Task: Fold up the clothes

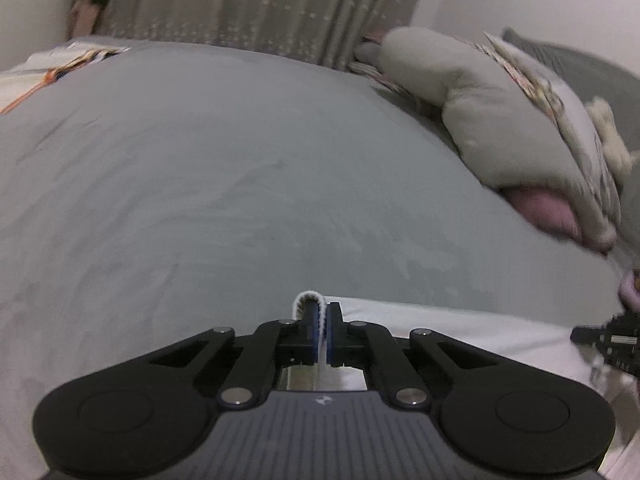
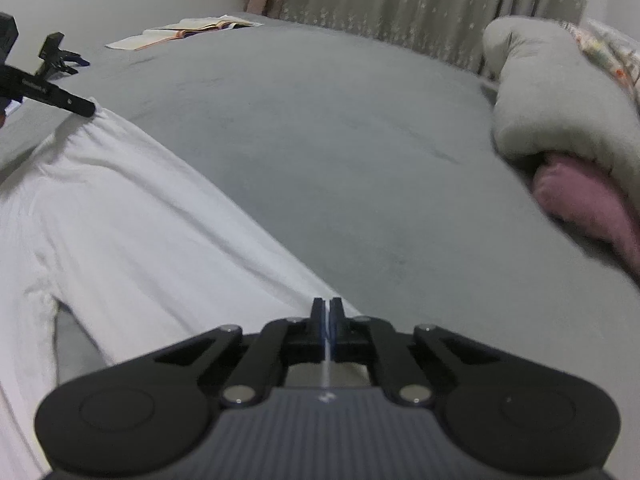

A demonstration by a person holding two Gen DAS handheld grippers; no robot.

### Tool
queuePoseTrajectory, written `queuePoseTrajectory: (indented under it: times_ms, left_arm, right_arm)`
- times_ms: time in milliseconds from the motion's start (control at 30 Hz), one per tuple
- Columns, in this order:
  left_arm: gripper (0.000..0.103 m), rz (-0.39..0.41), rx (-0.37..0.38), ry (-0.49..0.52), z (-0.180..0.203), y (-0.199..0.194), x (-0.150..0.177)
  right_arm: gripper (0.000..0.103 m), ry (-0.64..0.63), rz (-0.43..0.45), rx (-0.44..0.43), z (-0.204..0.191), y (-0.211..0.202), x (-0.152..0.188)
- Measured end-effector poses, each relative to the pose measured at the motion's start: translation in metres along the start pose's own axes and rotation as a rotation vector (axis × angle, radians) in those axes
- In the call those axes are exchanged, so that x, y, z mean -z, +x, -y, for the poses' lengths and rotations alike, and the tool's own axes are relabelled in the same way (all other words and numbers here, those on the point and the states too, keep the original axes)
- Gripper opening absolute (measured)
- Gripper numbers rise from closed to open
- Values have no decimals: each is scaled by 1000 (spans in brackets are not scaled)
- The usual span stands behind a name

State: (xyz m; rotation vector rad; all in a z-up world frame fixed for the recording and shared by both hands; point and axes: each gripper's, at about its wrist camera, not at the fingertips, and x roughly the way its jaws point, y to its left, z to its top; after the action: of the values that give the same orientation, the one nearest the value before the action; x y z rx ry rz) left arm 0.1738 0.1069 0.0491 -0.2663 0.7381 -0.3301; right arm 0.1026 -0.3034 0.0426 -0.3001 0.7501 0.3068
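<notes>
A white garment (image 2: 120, 216), seemingly trousers, lies spread on the grey bed (image 2: 340, 140). In the left wrist view my left gripper (image 1: 323, 312) is shut on a white ribbed edge of the garment (image 1: 306, 300), which loops up out of the pads; more white cloth (image 1: 460, 324) stretches to the right. In the right wrist view my right gripper (image 2: 328, 312) is shut on the garment's near edge, a thin white line showing between the pads. The left gripper (image 2: 86, 110) also shows at the far left there, at the garment's other end.
A rolled grey and pink duvet (image 2: 560, 140) with pillows (image 1: 540, 120) lies along the right side of the bed. An open book (image 2: 188, 30) rests at the far left corner. A curtain (image 1: 260, 4) hangs behind the bed. Bare grey sheet (image 1: 200, 180) stretches ahead.
</notes>
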Motion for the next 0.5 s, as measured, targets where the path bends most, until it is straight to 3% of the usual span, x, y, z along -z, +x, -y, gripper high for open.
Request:
queuePoseTrajectory:
  times_ms: [500]
  left_arm:
    - [1, 28, -20, -73, -14, 13, 2]
  right_arm:
    - [0, 42, 44, 90, 10, 9, -13]
